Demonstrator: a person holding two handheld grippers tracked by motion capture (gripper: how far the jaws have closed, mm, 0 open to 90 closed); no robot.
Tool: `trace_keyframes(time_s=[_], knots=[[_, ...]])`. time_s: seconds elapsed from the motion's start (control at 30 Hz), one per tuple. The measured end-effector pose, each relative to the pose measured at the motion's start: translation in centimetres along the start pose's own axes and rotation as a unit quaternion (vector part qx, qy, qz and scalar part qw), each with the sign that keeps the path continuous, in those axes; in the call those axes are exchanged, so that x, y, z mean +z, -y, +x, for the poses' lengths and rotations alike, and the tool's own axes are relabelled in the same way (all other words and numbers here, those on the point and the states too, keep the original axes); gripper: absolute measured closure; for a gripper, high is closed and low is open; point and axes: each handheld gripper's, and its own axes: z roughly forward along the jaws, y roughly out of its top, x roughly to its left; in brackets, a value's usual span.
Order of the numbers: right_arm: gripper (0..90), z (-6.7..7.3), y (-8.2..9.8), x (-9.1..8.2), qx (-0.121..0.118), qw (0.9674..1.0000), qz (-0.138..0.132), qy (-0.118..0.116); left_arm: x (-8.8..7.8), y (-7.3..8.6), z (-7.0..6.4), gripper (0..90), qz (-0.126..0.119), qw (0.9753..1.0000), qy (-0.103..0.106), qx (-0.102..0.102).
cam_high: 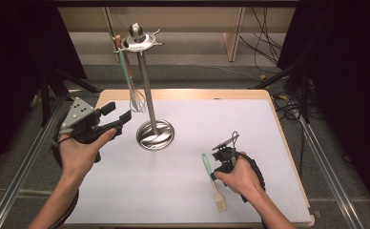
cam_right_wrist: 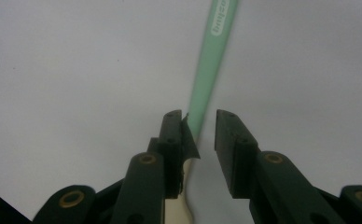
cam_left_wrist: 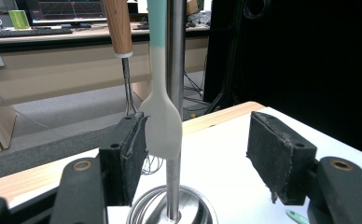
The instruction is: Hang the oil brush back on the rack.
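A steel utensil stand [cam_high: 154, 135] rises from a round base on the white mat, its pole [cam_left_wrist: 175, 56] straight ahead of my left gripper. From its top ring hang a spatula [cam_high: 124, 67] with a teal handle and white blade [cam_left_wrist: 163, 126], and a wooden-handled whisk [cam_left_wrist: 118, 28]. My left gripper [cam_high: 116, 117] [cam_left_wrist: 198, 126] is open, level and just left of the stand, with nothing between its pads. A pastry brush [cam_high: 213, 183] with a green handle [cam_right_wrist: 212, 60] lies on the mat. My right gripper [cam_high: 214, 175] [cam_right_wrist: 198, 116] points down, open, its jaws either side of the handle with a gap on the right.
The wooden table edge [cam_high: 288, 143] runs around the mat. Black stands and cables [cam_high: 288, 102] lie on the floor to the right, and metal rails [cam_high: 25, 162] flank the table. A desk with a keyboard [cam_left_wrist: 30, 31] stands far behind.
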Motion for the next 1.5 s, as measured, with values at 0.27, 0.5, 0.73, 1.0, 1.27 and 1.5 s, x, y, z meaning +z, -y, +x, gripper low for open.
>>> trace_keyframes(time_s=[0.27, 0.5, 0.73, 1.0, 1.27, 1.5], knots=[[73.3, 0.0, 0.0, 0.6, -0.011, 0.9998, 0.009, 0.012, 0.0, 0.1, 0.0, 37.0, -0.001, 1.0000, 0.001, -0.002], [73.3, 0.4, -0.1, 1.1, -0.021, 0.9996, 0.017, 0.011, 0.0, 0.2, 0.0, 36.9, 0.003, 1.0000, 0.002, 0.000], [73.3, 0.5, -0.1, 1.4, -0.021, 0.9992, 0.032, 0.016, 0.0, 0.3, 0.1, 36.9, 0.005, 1.0000, 0.000, -0.003], [73.1, 0.9, -0.2, 1.9, -0.027, 0.9985, 0.042, 0.021, 0.0, 0.3, 0.1, 36.9, 0.006, 1.0000, 0.001, -0.002], [73.9, 1.3, -0.3, 2.2, -0.017, 0.9978, 0.056, 0.031, 0.0, 0.2, 0.1, 36.8, 0.005, 1.0000, 0.003, -0.002], [76.8, 1.4, -0.5, 2.2, -0.008, 0.9974, 0.062, 0.036, 0.1, 0.3, 0.1, 36.7, 0.007, 1.0000, 0.003, 0.001]])
